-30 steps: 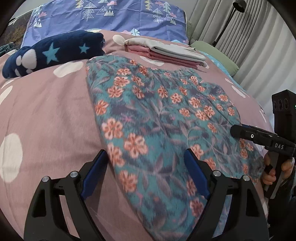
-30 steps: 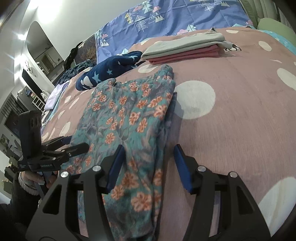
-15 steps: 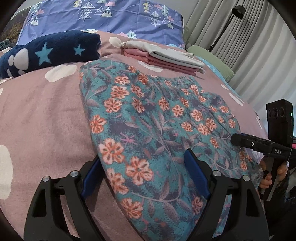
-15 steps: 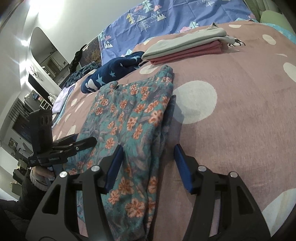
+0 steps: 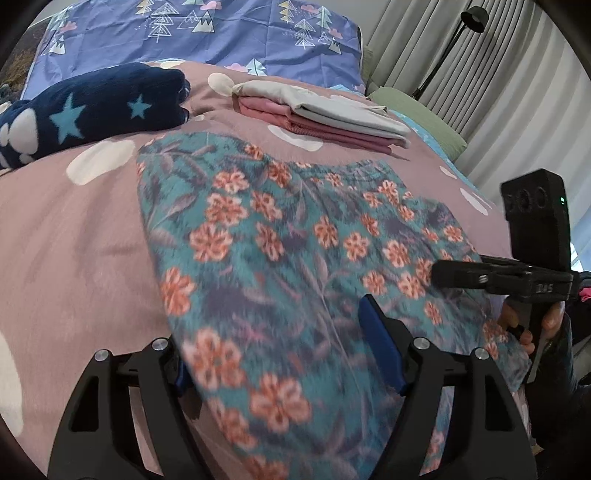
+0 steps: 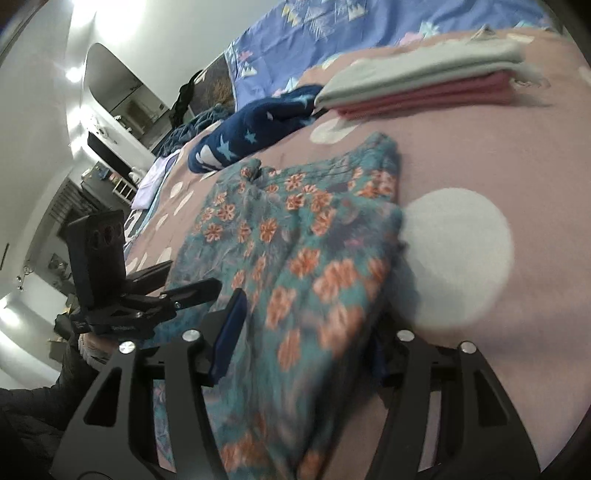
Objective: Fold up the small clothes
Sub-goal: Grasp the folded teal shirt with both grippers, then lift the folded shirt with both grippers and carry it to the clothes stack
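A teal garment with orange flowers (image 5: 295, 240) (image 6: 295, 240) lies flat on the pink dotted bedcover (image 5: 74, 221). My left gripper (image 5: 273, 332) straddles its near left corner. Its jaws are closing with the fabric between them, and the cloth's edge covers the left pad. My right gripper (image 6: 310, 317) straddles the near right corner, jaws narrowing a little, with fabric bunched between them and over the right pad. Neither pair of pads visibly presses the cloth. Each gripper also shows in the other's view: the right gripper (image 5: 454, 267) and the left gripper (image 6: 194, 277).
A folded stack of grey and pink clothes (image 5: 332, 118) (image 6: 424, 81) sits beyond the garment. A navy star blanket (image 5: 92, 107) lies at the far left. A blue patterned quilt (image 5: 203, 33), a green pillow (image 5: 417, 110), curtains and a floor lamp (image 5: 472, 18) stand behind.
Both grippers have pushed forward over the garment's near edge, so fabric now fills each gap and hides a pad. The left jaws have narrowed.
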{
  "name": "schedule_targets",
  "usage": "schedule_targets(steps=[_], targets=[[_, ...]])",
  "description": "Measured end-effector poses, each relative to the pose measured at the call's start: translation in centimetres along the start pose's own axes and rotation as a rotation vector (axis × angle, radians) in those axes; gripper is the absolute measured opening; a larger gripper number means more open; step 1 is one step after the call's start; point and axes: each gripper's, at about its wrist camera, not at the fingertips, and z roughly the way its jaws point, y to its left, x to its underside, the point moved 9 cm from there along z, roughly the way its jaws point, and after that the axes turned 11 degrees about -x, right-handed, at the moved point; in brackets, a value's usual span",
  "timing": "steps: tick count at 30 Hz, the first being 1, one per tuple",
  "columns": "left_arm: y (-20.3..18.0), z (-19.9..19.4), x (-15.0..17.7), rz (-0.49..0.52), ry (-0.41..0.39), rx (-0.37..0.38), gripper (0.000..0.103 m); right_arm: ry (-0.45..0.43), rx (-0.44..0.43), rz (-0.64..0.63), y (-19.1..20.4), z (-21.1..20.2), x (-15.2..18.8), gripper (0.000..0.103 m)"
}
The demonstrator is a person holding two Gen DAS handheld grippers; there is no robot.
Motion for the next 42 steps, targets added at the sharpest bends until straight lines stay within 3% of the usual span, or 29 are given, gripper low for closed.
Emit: schedule_targets(steps=[5, 8, 10, 13, 19, 26, 34, 42], targets=[[-0.5, 1.0, -1.1, 0.045, -0.002, -0.031, 0.074, 0.016, 0.03, -0.026, -0.3, 1.3, -0.9, 0.037], [-0.4, 0.7, -1.4, 0.06, -0.015, -0.067, 0.057, 0.002, 0.061, -0.024, -0.2, 1.2, -0.7, 0.028], [-0.3, 0.1, -1.5, 0.068, -0.029, -0.079, 0.03, -0.006, 0.111, -0.048, 0.3, 0.8, -0.6, 0.022], [-0.8, -2.1, -2.4, 0.079, -0.079, -0.09, 0.02, -0.061, 0.201, -0.149, 3.2, -0.5, -1.0, 0.019], [-3.7, -9.2, -4.9, 0.136, -0.253, -0.067, 0.017, -0.227, 0.297, -0.357, 10.4, -5.9, -1.7, 0.018], [-8.4, -15.3, -7.5, 0.252, -0.422, -0.091, 0.017, -0.408, 0.39, -0.486, 15.6, -12.6, -1.9, 0.018], [-11.4, -17.3, -11.1, 0.323, -0.491, -0.137, 0.018, -0.506, 0.436, -0.531, 16.8, -16.9, -3.9, 0.018], [-13.4, -16.1, -14.7, 0.359, -0.509, -0.18, 0.018, -0.544, 0.463, -0.511, 14.5, -18.6, -7.6, 0.018]])
